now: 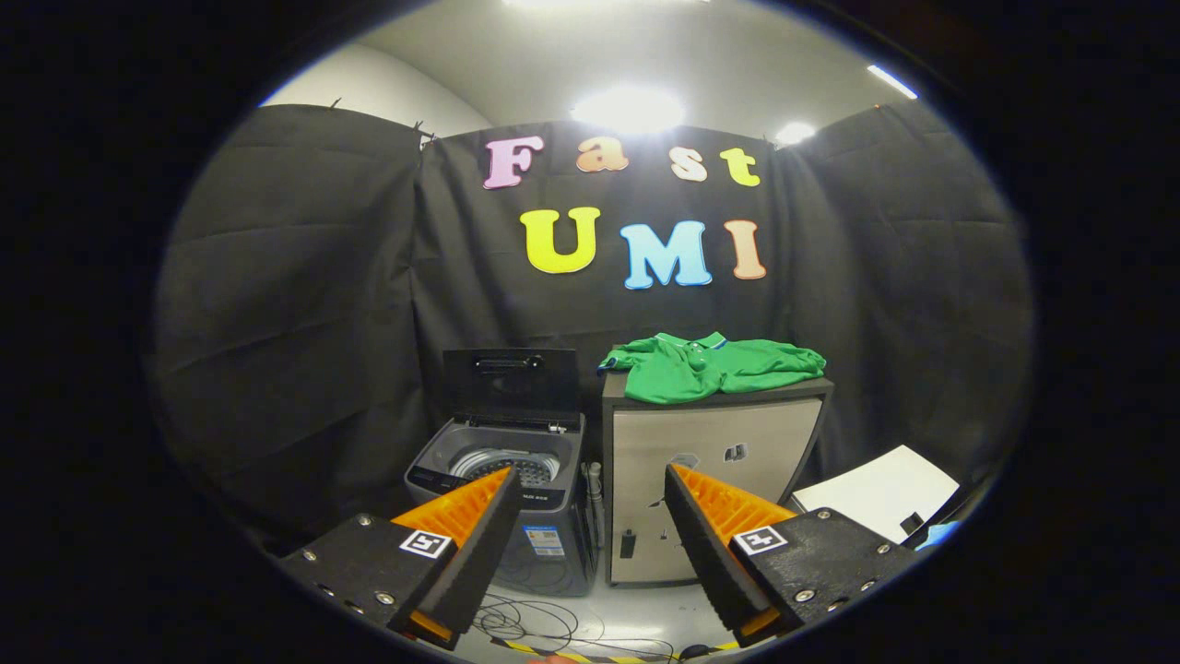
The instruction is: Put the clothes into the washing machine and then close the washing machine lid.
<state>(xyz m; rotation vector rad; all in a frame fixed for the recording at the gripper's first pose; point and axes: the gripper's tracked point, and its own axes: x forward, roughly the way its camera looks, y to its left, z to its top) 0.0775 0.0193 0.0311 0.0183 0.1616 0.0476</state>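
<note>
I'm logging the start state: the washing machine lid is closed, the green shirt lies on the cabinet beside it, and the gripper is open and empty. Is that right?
One point is wrong: the washing machine has its lid standing open, with the drum exposed, as the gripper view shows. The rest holds: the green shirt lies on the cabinet beside it, and the gripper is open and empty.

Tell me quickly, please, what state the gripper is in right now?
Gripper: open, holding nothing; its fingers are spread apart, well short of the washing machine and the green shirt beyond them.
</note>
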